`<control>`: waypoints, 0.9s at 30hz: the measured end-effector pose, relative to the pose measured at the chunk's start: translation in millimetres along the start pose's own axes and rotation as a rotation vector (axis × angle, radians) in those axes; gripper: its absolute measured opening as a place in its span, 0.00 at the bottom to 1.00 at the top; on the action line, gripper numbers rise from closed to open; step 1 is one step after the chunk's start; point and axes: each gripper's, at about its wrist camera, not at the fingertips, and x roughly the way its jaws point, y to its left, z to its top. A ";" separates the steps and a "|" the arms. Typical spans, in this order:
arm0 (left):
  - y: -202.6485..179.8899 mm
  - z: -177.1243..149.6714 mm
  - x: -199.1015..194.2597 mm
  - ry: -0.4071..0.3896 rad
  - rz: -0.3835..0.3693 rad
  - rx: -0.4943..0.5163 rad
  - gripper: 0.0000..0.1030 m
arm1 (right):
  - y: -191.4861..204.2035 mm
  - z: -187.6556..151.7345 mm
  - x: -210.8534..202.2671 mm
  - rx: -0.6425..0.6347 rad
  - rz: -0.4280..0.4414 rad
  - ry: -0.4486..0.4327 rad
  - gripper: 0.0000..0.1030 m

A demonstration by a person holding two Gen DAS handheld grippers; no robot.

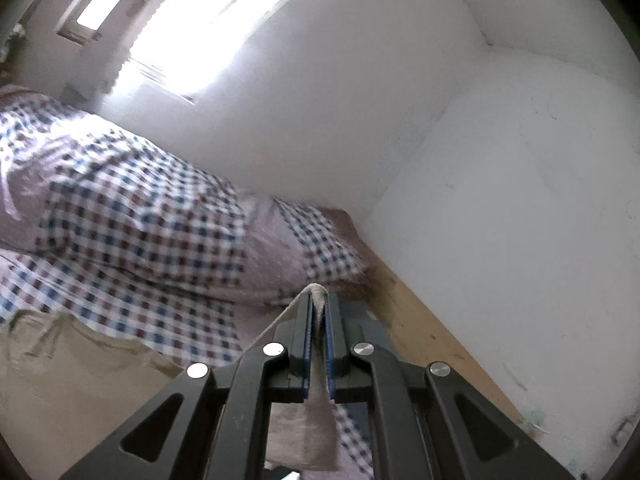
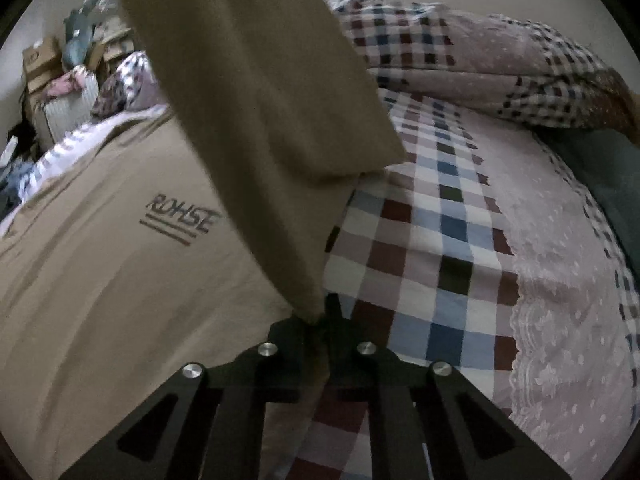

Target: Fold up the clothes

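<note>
Room: white walls [image 1: 460,128] and a bright window [image 1: 188,28] in our left wrist view; a bed fills both views.
Garment: the tan shirt [image 2: 120,280] lies flat on the bed, soft matte knit with a dark "ROHSE" print [image 2: 182,218] over two bars; only our right wrist view shows the print.
Lifted part: a long tan flap [image 2: 256,92] of the shirt rises from the right tool toward the top of that view and hides the far middle of the bed.
Right tool: our right tool [image 2: 320,322] has its fingers together, clamped on the lower end of that flap.
Left tool: our left tool [image 1: 318,320] is pinched shut on a thin fold of tan cloth [image 1: 316,412], which shows between the blue pads [image 1: 330,344] and hangs below them.
Shirt in left view: a tan patch [image 1: 60,380] lies low at the left on the bed.
Bedding: a checked cover [image 2: 432,240] in blue, maroon and white, with a pink lace-edged panel [image 2: 560,280]; a bunched quilt [image 1: 132,208] of the same check beyond.
Bed frame: a wooden edge [image 1: 432,340] runs along the wall, seen only from the left wrist.
Clutter: boxes and bags [image 2: 60,76] stacked in the far left corner, seen only from the right wrist.
</note>
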 end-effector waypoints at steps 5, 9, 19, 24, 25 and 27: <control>44.7 5.2 -11.2 -0.032 0.118 -0.026 0.04 | -5.7 -0.4 -0.8 0.031 0.002 -0.023 0.06; 94.2 2.2 -29.2 -0.060 0.205 -0.075 0.04 | -4.0 -1.3 -1.2 0.032 0.001 -0.022 0.06; 187.1 -38.9 -64.7 -0.031 0.288 -0.177 0.04 | 8.4 -10.9 -13.6 -0.001 0.015 0.034 0.08; 183.1 -57.8 -89.6 -0.009 0.214 -0.146 0.04 | -13.7 -5.8 -49.0 0.020 0.074 0.033 0.37; 181.8 -59.3 -95.2 -0.016 0.204 -0.134 0.04 | -20.0 -3.8 -60.9 0.038 0.088 0.013 0.42; 179.4 -63.6 -107.9 -0.030 0.186 -0.115 0.04 | -29.0 7.4 -78.2 0.080 0.083 -0.040 0.51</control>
